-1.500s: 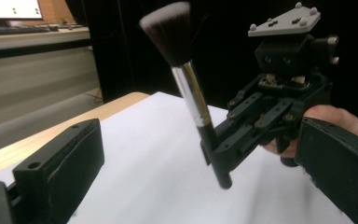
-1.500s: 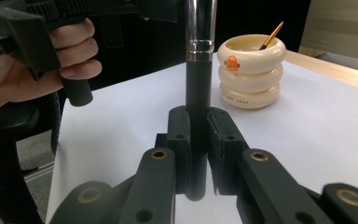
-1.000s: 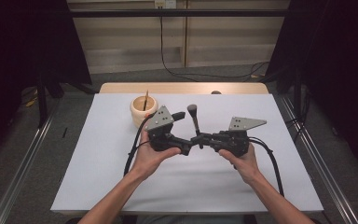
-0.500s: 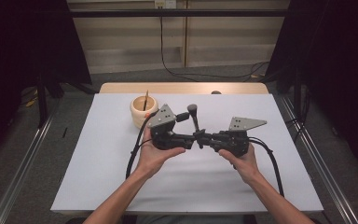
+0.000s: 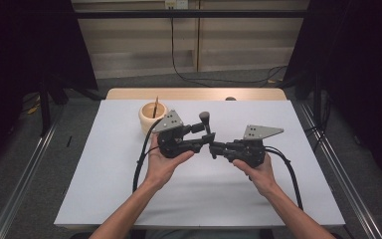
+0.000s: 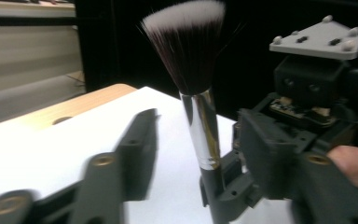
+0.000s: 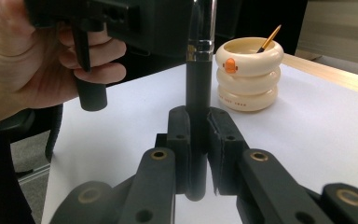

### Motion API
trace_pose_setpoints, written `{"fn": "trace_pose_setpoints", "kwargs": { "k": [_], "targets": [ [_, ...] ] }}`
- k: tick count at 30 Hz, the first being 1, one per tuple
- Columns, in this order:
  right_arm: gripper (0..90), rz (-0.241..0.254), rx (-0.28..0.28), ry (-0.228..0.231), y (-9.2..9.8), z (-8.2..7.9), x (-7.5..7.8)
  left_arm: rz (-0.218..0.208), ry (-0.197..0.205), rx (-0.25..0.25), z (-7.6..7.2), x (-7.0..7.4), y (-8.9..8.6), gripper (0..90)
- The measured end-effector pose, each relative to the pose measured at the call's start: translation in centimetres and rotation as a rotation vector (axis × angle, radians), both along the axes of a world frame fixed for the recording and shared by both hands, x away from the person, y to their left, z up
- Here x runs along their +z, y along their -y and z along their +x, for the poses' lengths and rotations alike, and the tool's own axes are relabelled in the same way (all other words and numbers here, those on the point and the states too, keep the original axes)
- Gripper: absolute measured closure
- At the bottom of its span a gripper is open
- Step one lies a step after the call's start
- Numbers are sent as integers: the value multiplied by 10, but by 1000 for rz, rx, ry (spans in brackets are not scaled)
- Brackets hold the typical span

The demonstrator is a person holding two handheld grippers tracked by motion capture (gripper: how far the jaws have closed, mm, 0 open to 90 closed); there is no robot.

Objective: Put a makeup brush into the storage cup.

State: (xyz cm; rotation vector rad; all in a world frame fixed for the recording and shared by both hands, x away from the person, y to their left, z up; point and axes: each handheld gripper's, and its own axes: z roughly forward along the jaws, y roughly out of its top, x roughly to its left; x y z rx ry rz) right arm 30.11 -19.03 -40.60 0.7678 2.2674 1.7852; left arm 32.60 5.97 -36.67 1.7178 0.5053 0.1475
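Handover in progress, mid-surface, just right of the cream ring-shaped holder (image 5: pixel 152 118), which has a thin brush (image 5: pixel 155 106) in it.

Right tongs (image 7: pixel 198 140) are pressed onto the black handle of the makeup brush (image 6: pixel 192 79), pinching it low, brush upright, bristles up. Grip looks square in the right gripper view: handle centred between the pads.

Left tongs (image 6: pixel 193 149) have just been closing, with the brush's chrome ferrule between the jaws. In the left gripper view a gap shows on both sides of the ferrule, so no contact yet: partly spread, not gripping.

To do it well:
- Keep the right hand (image 5: pixel 258 169) steady and clamped until the left pads are firmly seated.
- Centre the ferrule between the left jaws before closing fully; one jaw sits nearer than the other, so closing off-centre would likely tip the brush.
- Chrome is probably slippery. Better to land on the ferrule/handle joint, clear of the right pads.
- Stay off the bristles.
- Release right only once the left grip holds, then pull the right tongs straight away to the right, without twisting.
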Motion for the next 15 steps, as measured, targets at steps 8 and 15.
{"fn": "trace_pose_setpoints", "kwargs": {
  "k": [8, 15],
  "targets": [
    [801, -3, 2, -3, -2, 0, -1, -38, -9, 9, -3, -4, 2, 616],
    [801, -3, 7, -7, -3, 1, -3, -43, 19, 10, -3, -3, -1, 700]
  ]
}}
